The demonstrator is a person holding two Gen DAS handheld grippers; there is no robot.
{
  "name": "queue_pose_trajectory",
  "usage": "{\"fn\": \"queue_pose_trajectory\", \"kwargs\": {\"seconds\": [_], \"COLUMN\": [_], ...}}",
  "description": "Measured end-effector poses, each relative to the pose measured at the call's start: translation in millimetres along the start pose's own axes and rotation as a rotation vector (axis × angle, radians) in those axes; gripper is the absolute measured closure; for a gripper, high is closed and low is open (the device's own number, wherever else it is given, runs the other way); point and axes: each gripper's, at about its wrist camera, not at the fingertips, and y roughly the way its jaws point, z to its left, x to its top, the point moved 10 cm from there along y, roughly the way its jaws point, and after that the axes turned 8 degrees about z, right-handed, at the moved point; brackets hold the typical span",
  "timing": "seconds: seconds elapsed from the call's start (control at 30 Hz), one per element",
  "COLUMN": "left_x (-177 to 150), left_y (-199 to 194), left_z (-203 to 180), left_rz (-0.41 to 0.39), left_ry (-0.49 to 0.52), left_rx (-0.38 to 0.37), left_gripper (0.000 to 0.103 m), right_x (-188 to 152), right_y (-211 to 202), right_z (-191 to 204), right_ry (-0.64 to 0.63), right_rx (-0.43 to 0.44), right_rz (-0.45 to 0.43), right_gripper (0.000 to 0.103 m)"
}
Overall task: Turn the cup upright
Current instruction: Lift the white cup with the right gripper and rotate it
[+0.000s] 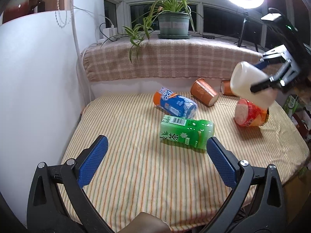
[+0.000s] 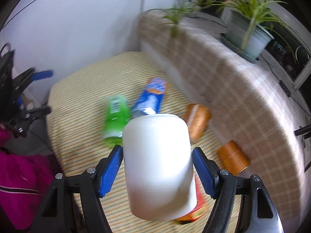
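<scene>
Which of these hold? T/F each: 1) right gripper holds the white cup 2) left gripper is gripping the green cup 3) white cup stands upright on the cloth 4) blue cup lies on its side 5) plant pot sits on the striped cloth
1) True: the right gripper is clamped on the white cup.
2) False: the left gripper is open and empty; the green cup lies beyond it.
3) False: it is lifted and tilted.
4) True: the blue cup lies on its side.
5) False: the plant pot sits on the ledge behind.
</scene>
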Motion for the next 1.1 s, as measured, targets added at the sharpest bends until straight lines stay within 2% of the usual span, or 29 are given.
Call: {"fn": "queue_pose_trajectory", "kwargs": {"seconds": [0.23,0.53,0.9,0.93,1.0,1.1], "left_x": [-6,-9,-6,-6,-6,-5], "left_y": [-7,-7,-8,-8,-5,0], "left_z": [-13,-29,-80,-84,-90,-98], "left_rz": [0.024,0.067,0.088,0.091,0.098,0.111], "left_ry": [0.016,0.016,0.273,0.294,0.327,0.373], "left_rx": [-0.076,-0.16,-0.205,-0.207,-0.203,-0.207], "left_gripper": [0.0,0.0,0.0,0.0,0.0,0.0], "right_x": [-33,-74,-92,-91,-89,-87], "right_y": [21,60,81,81,81,75], "right_z": [50,75,80,80,78,75], "right_ry": [-0.004,0.014,0.022,0.024,0.033,0.062], "right_rx": [0.024,0.038,0.056,0.06,0.059,0.071], "right_rz": [0.026,0.094,0.124,0.125,0.118,0.09], "right_gripper": [0.028,0.028,0.027,0.026,0.016,0.015]}}
